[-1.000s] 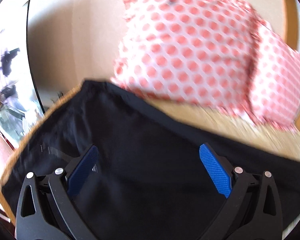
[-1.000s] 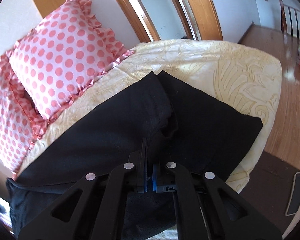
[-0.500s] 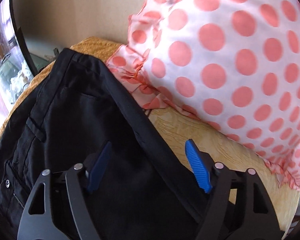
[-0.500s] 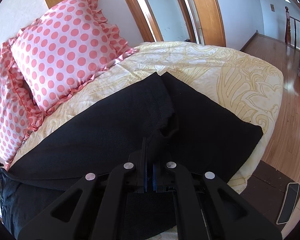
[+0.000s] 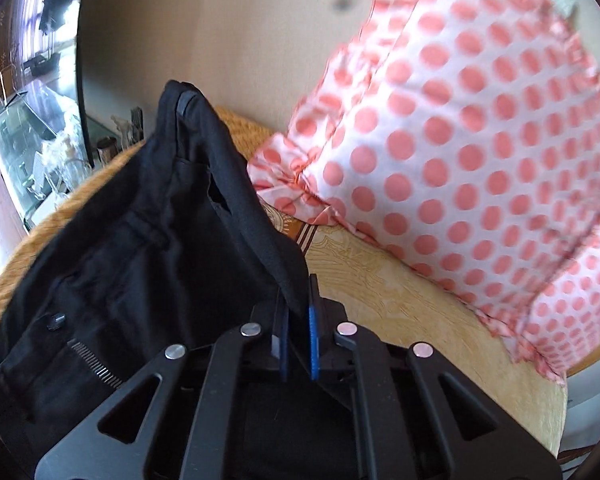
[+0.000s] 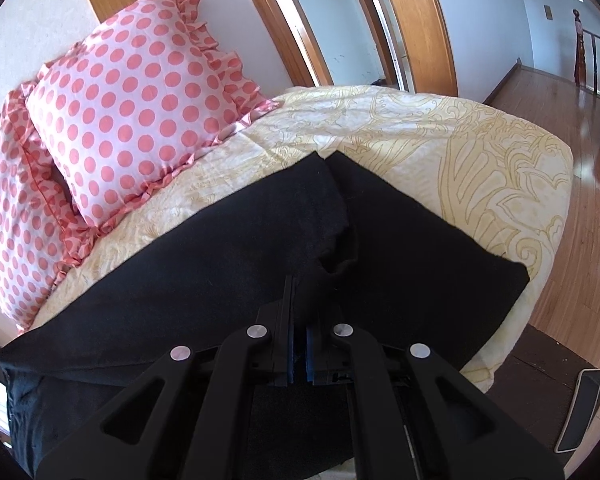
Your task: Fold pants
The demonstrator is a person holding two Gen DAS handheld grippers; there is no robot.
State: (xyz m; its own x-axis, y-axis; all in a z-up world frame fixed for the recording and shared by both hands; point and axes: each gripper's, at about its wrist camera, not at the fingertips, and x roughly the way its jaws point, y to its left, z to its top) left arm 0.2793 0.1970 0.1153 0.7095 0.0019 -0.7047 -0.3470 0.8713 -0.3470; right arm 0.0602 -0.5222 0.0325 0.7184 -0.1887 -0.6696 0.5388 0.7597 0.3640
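The left gripper (image 5: 298, 312), spread wide half a second ago, now pinches the black pants (image 5: 148, 248) at their waistband edge, lifted toward 11 o'clock. The right gripper (image 6: 300, 320) stays clamped on the pant legs, which lie on the bedspread (image 6: 440, 140) toward 1 o'clock.

The right gripper (image 6: 298, 312) pinches a fold of the black pants (image 6: 204, 280), its blue pads pressed together on the cloth. The pants lie spread across a yellow patterned bedspread (image 6: 460, 148), both legs reaching away. Two polka-dot pillows (image 6: 140, 120) (pink on white, ruffled) stand just beyond. A phone (image 6: 582, 412) lies on the floor, lower right.
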